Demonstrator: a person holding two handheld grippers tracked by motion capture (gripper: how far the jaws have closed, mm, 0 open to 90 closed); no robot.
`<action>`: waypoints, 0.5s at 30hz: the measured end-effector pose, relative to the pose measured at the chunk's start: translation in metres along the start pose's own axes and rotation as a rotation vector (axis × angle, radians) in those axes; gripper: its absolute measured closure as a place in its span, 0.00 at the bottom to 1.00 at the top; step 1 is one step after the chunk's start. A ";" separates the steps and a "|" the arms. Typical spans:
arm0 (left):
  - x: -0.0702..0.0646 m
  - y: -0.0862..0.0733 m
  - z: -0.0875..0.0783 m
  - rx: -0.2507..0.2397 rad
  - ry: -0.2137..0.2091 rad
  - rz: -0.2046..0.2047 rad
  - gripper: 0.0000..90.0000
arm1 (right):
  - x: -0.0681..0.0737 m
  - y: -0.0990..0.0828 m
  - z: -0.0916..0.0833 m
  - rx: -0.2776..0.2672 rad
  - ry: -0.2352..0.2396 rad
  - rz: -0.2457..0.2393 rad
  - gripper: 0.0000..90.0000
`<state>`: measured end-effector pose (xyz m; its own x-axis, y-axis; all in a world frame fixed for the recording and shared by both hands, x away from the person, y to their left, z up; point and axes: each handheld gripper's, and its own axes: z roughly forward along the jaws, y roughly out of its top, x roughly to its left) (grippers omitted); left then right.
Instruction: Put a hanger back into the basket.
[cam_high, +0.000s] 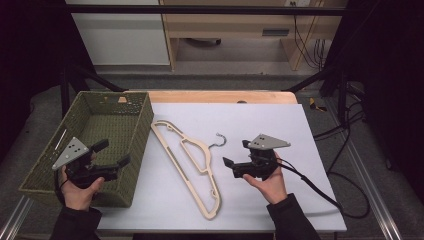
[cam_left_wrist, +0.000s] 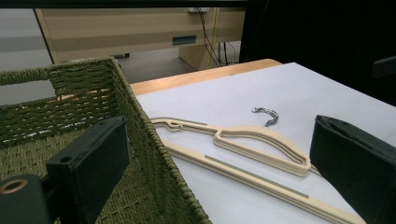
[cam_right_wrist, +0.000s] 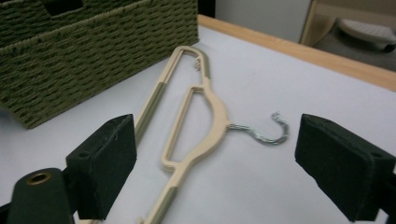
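A beige plastic hanger with a metal hook lies flat on the white table surface, slanting from the far left to the near middle. Left of it stands a green woven basket. My left gripper is open, held over the basket's near right wall; in the left gripper view its jaws straddle that wall, with the hanger beyond. My right gripper is open just right of the hanger, nothing between its jaws. The right gripper view looks across the hanger and hook toward the basket.
A white mat covers the wooden table. A cable trails from the right gripper across the mat's right side. Light wooden furniture stands on the floor beyond the table.
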<state>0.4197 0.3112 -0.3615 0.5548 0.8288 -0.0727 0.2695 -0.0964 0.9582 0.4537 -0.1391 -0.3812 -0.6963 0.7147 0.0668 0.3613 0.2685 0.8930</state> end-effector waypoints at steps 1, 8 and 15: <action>0.000 0.000 0.000 0.000 0.000 0.000 0.05 | 0.003 0.000 0.005 0.016 0.008 -0.001 0.16; 0.001 0.001 -0.002 -0.005 0.004 0.002 0.05 | 0.018 -0.008 0.036 0.116 0.023 -0.012 0.23; 0.000 0.001 -0.001 0.000 0.005 0.005 0.05 | 0.023 -0.024 0.057 0.238 0.022 0.016 0.33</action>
<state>0.4190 0.3120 -0.3603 0.5517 0.8314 -0.0668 0.2671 -0.1002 0.9585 0.4640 -0.0921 -0.4265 -0.7018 0.7063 0.0925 0.5066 0.4037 0.7618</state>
